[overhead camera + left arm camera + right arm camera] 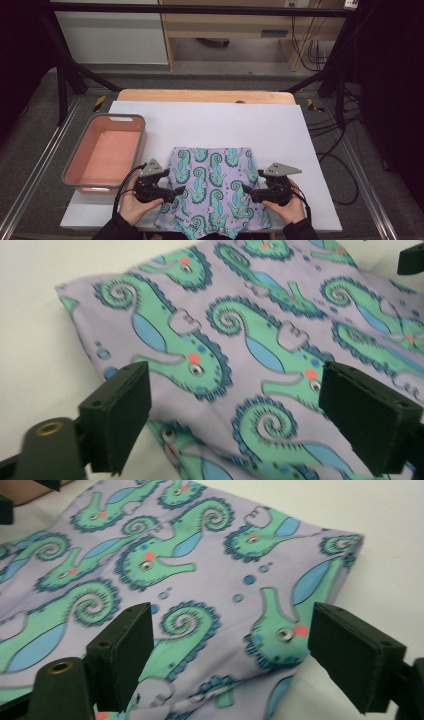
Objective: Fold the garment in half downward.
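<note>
A folded lilac cloth with green seahorse print lies on the white sheet near the table's front edge. My left gripper hovers at the cloth's left edge, pointing right, jaws open. In the left gripper view the cloth spreads beyond the wide-apart jaws of that gripper, with nothing pinched. My right gripper sits over the cloth's right side, pointing left, also open. In the right gripper view the cloth's folded corner lies just past the right gripper. A hand holds each gripper from below.
A pink tub with a grey rim stands empty at the left of the white sheet. The wooden table edge shows at the back. Black frame legs and cables lie on the floor around.
</note>
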### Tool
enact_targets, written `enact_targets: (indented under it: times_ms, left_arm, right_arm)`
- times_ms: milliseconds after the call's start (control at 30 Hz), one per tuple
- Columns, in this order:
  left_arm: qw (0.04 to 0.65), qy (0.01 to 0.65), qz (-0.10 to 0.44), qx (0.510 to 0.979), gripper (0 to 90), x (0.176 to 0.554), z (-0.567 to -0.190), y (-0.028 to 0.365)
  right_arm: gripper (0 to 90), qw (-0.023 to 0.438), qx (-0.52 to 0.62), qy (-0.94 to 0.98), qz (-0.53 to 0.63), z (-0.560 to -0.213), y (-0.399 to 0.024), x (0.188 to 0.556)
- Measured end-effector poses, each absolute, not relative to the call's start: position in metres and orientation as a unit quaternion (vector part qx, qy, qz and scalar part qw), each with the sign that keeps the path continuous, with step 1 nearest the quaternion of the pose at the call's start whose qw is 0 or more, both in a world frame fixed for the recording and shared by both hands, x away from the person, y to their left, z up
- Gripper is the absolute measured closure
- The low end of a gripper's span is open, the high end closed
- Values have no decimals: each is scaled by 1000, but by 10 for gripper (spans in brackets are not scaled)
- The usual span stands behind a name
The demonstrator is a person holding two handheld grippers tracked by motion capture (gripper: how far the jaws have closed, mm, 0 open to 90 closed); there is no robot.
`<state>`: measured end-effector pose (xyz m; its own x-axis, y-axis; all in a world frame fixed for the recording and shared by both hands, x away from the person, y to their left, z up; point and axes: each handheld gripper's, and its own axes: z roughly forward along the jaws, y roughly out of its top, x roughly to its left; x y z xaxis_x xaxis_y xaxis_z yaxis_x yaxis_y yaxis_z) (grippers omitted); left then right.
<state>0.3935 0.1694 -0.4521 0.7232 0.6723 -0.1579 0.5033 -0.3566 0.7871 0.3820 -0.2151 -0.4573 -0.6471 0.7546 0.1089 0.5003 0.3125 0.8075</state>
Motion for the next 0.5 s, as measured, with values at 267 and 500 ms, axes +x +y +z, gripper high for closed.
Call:
enact_targets:
  times_ms: [267, 500]
  left_arm:
    - [433, 393, 116, 803, 57, 422, -442, 171]
    - [429, 407, 119, 798, 64, 444, -442, 170]
  right_arm:
    - [137, 154, 409, 791, 428, -452, -222, 410]
    - [130, 163, 418, 787, 424, -450, -225, 429]
